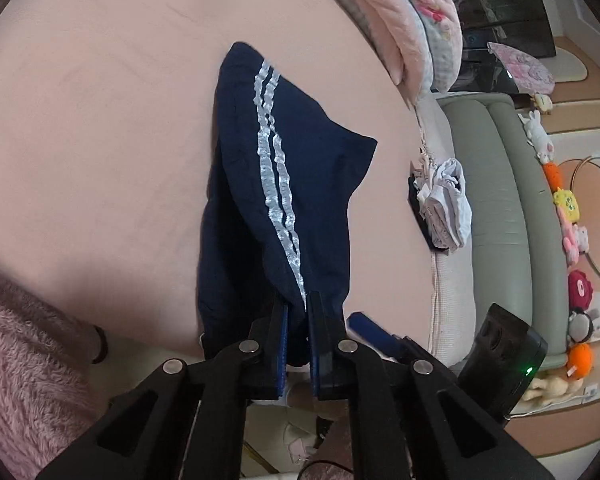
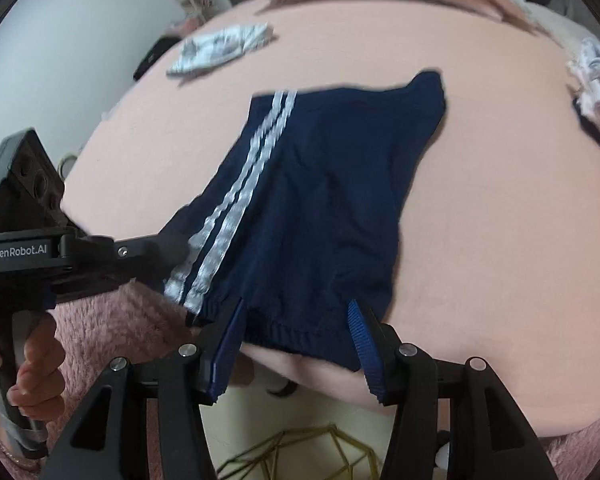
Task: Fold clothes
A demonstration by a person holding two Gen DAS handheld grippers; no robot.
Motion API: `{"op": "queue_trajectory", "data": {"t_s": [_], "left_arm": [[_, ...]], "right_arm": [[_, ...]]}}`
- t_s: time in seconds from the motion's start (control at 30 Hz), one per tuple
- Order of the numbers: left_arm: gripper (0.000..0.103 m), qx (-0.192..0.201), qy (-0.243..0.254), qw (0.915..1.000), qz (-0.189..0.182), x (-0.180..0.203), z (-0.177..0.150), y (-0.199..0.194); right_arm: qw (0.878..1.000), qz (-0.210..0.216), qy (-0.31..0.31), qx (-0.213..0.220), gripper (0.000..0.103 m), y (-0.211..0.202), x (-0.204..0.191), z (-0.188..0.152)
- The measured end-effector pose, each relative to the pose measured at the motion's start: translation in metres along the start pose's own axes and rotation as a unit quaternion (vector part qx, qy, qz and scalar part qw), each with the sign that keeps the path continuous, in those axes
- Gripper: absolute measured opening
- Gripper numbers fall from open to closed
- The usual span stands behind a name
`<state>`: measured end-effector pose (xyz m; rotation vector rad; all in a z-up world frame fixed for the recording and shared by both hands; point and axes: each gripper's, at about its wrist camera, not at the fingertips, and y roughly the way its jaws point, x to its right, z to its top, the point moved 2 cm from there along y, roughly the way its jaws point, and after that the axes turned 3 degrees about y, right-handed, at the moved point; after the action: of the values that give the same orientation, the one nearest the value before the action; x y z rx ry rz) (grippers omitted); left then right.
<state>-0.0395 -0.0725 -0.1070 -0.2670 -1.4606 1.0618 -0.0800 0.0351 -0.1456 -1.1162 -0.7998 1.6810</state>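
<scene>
The left gripper [image 1: 298, 312] is pinched on the elastic waistband end of the navy shorts [image 1: 284, 184], its two dark fingers nearly together with cloth bunched between them, right where the two white stripes [image 1: 274, 172] run down to the band. The right gripper [image 2: 300, 322] has its jaws spread wide; the waistband lies between the blue-lined fingers [image 2: 228, 344] but neither one presses on it, so it holds nothing. In the right wrist view the left gripper [image 2: 172, 242] reaches in from the side and meets the shorts [image 2: 324, 200] at the striped corner, with the person's hand [image 2: 28, 364] around its handle. The shorts lie on the pink bed [image 1: 100, 140], near its front edge, the waistband at the edge and the leg ends pointing away toward the quilt [image 1: 404, 20] at the far side. By the look of it, the shorts are already doubled along their length, one leg over the other, with a stripe on top, though one far corner sticks out to the side and the cloth is not yet smooth. What seems left is to bring the waistband over to the leg ends, or the reverse, and flatten the result. A pale folded garment [image 2: 224, 46] lies farther back on the bed, and a small heap of white clothes [image 1: 446, 204] sits at the bed's right edge, whether finished or waiting I cannot tell.
</scene>
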Motion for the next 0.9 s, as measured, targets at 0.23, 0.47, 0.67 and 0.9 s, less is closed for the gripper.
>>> {"op": "queue_trajectory", "data": {"t_s": [0.23,0.47,0.67,0.9], "left_arm": [[0.012,-0.041,-0.016,0.9968,0.067,-0.037,-0.01,0.033],[0.048,-0.009,0.015,0.9971,0.074,-0.014,-0.004,0.013],[0.048,-0.002,0.038,0.9942,0.101,-0.013,-0.017,0.027],[0.046,-0.014,0.024,0.9961,0.084,-0.017,-0.025,0.028]], "right_arm": [[0.996,-0.072,0.013,-0.042,0.053,0.027,0.024,-0.003],[0.998,-0.04,0.057,0.008,0.053,-0.005,0.048,-0.001],[0.996,-0.004,0.091,-0.026,0.055,0.025,0.059,0.001],[0.998,-0.007,0.056,-0.03,0.034,0.025,0.044,-0.004]]}}
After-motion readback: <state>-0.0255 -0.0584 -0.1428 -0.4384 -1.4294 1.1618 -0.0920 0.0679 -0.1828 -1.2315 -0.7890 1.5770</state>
